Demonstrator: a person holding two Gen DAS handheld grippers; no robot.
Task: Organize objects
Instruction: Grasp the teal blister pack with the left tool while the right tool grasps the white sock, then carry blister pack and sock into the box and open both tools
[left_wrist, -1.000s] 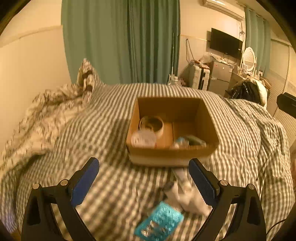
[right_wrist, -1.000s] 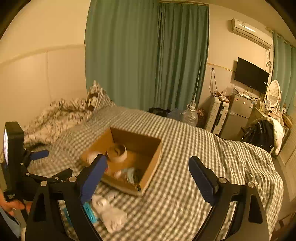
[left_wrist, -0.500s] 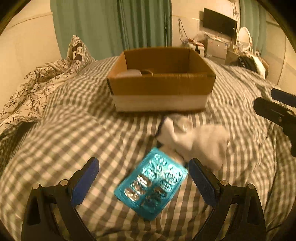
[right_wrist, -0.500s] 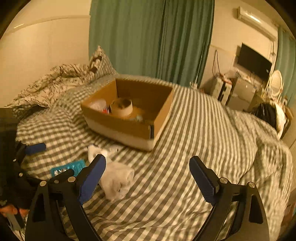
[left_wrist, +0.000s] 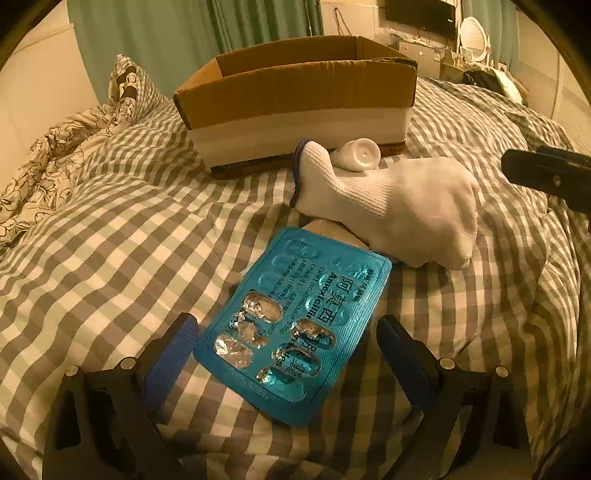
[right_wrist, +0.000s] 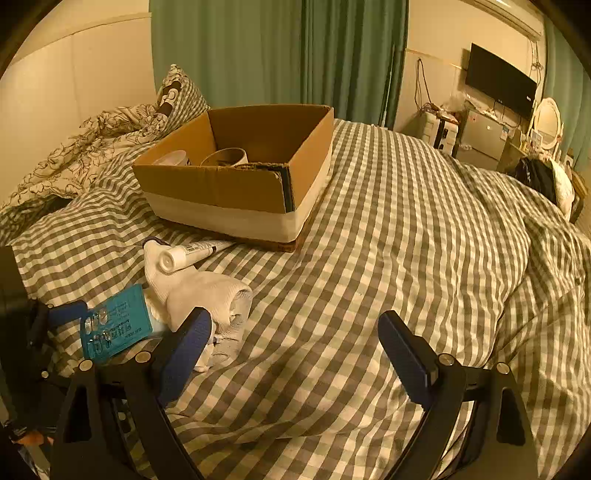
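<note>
From your left wrist, your left gripper (left_wrist: 286, 354) is spread wide, its fingers flanking the teal blister pack (left_wrist: 295, 325) on the bed (left_wrist: 110, 236) without gripping it; a white sock (left_wrist: 399, 206) lies just beyond. From your right wrist, your right gripper (right_wrist: 295, 350) gapes wide and empty over the bed, cardboard box (right_wrist: 236, 192) ahead.

Checked bed (right_wrist: 406, 236) bears box (right_wrist: 236, 192), sock (right_wrist: 207, 291), blister pack (left_wrist: 295, 325).

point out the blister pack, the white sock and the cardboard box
blister pack (left_wrist: 295, 325), left wrist view, middle of the teal foil face
white sock (left_wrist: 399, 206), left wrist view, ribbed middle
cardboard box (right_wrist: 221, 188), right wrist view, brown near wall
</note>
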